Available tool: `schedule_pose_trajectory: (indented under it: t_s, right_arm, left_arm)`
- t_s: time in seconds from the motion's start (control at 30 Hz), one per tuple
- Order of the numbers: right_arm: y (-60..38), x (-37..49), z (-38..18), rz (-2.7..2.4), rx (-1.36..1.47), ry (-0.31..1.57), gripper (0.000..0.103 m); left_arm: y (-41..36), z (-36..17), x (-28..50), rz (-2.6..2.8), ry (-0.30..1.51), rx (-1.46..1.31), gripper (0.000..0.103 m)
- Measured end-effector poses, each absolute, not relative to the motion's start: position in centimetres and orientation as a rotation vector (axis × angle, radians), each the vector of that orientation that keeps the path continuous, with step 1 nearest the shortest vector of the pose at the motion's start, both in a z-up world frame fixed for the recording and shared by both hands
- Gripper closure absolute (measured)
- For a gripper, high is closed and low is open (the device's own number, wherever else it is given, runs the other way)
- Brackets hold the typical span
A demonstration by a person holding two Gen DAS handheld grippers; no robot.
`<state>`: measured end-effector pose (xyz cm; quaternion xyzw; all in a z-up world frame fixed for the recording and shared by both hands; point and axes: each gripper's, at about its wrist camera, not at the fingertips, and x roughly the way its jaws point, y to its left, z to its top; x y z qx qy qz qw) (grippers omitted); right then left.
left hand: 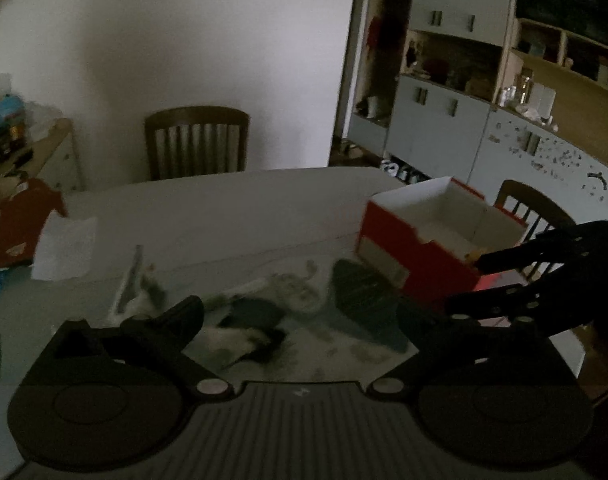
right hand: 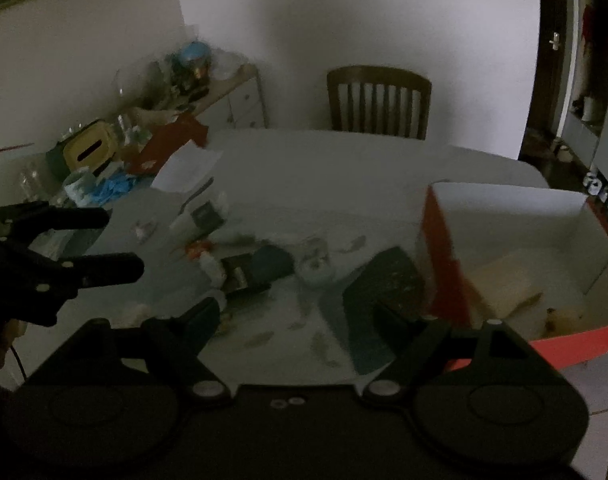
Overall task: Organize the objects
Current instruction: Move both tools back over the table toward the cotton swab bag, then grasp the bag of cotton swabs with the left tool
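My left tool (left hand: 299,312) fills the bottom of the left wrist frame with its fingers spread wide and nothing between them. Just past its tips, at lower centre, a blurred heap of small objects (left hand: 255,320) lies on the surface (left hand: 231,208). My right tool (right hand: 295,316) is spread wide too and holds nothing; in its own view the same clutter sits at centre, beyond the tips. A dark flat mat (right hand: 384,284) lies just beyond the right finger (right hand: 392,320). Beside it, at the right of the frame, stands the open red and white box (right hand: 440,248), with something pale lying inside. In the left wrist view my right tool reaches in from the right edge over the box's near corner. A wooden chair (left hand: 195,140) stands behind the surface, upper centre.
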<state>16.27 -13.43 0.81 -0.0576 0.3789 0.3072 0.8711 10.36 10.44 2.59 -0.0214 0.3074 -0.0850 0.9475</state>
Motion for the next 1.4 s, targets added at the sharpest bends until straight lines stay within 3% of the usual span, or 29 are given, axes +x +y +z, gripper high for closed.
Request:
schedule_pose_trajectory:
  t_s: [0.73,1.4]
  right_arm:
    - [-3.6,16.3,-6.8,0.608,-0.25,0.9,0.019]
    - [1.8,17.2,-11.8,0.685,-0.381,0.99,0.021]
  left_arm:
    - [17.8,-9.8,9.9,-0.264,0.836,0.136,0.0]
    - [17.6,-12.8,11.4,-0.329,0.827,0.29,0.001]
